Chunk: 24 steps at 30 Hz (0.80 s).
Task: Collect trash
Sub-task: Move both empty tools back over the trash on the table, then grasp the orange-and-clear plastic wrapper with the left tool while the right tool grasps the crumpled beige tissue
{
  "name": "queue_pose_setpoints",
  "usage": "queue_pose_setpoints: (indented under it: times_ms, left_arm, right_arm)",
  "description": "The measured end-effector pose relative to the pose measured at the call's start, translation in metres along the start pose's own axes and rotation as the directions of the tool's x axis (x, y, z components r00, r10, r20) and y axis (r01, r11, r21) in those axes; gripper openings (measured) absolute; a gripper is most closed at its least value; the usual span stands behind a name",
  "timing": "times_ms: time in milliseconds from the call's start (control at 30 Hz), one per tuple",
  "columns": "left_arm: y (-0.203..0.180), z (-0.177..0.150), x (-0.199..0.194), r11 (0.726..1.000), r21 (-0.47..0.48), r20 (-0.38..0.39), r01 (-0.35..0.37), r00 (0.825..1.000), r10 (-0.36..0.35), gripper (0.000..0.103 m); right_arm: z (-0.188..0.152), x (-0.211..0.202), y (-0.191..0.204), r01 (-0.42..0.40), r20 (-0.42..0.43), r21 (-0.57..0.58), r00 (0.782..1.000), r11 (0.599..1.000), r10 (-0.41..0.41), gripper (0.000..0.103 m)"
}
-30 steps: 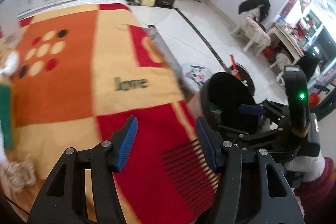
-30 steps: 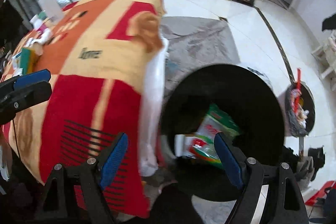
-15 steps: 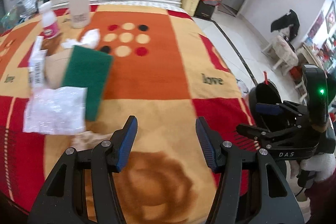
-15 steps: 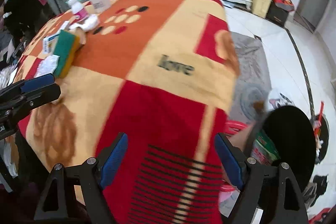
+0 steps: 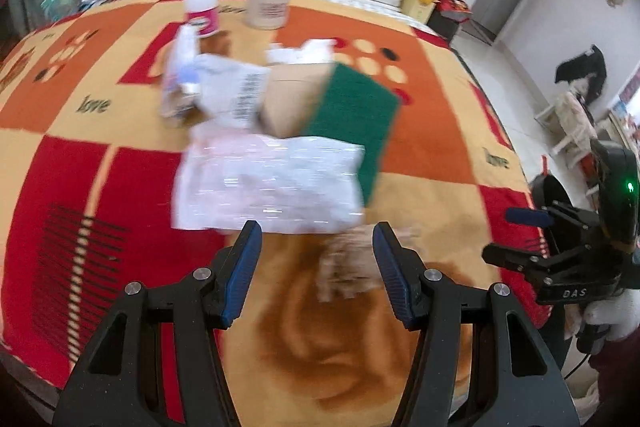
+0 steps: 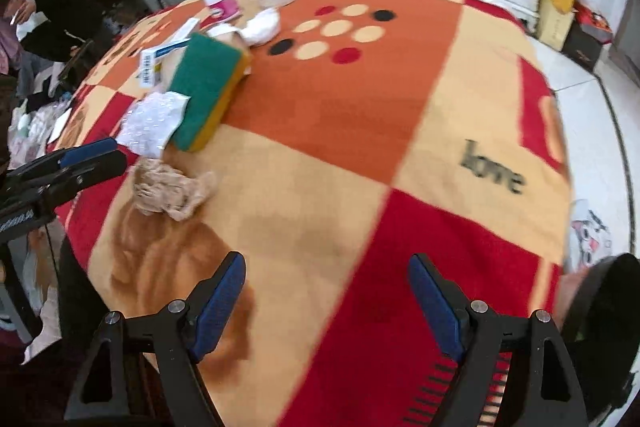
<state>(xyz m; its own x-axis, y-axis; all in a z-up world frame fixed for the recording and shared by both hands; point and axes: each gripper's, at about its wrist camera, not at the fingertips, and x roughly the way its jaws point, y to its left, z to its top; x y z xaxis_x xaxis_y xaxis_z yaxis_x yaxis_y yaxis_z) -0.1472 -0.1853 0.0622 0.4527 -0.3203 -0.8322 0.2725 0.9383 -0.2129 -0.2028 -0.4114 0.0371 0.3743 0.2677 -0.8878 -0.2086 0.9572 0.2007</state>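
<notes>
Blanketed table (image 5: 440,99), blurred crumpled paper (image 5: 352,267) between gaping left jaws; right jaws likewise spread

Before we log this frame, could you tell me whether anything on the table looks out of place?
Yes: a crumpled beige paper wad and a crinkled clear plastic bag lie loose on the patterned blanket, beside a green-and-yellow sponge. Nothing looks spilled.

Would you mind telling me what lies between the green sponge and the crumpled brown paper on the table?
A clear crinkled plastic bag lies between the green sponge and the crumpled brown paper, touching the sponge's near end; the right wrist view shows this best.
</notes>
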Motion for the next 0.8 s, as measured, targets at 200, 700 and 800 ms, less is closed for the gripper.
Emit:
queue_pose_setpoints:
  times_ms: [200,700,800]
  left_arm:
    - [0.045,0.012,0.001,0.997,-0.073,-0.003,-0.003,1.000,0.003,0.057]
    - [0.071,0.044,0.030,0.992,-0.098,-0.030,0.085,0.996,-0.089,0.062]
    - [0.078,0.049,0.033,0.987,-0.126,-0.025,0.099,0.994,-0.103,0.063]
  right_arm:
    - [0.016,0.018,0.014,-0.082,-0.005,0.029,0.997,0.996,0.083,0.082]
    - [0.040,0.034,0.065,-0.151,0.009,-0.066,0.988,0.986,0.152,0.082]
    - [0.046,0.038,0.074,-0.180,0.025,-0.061,0.983,0.982,0.182,0.082]
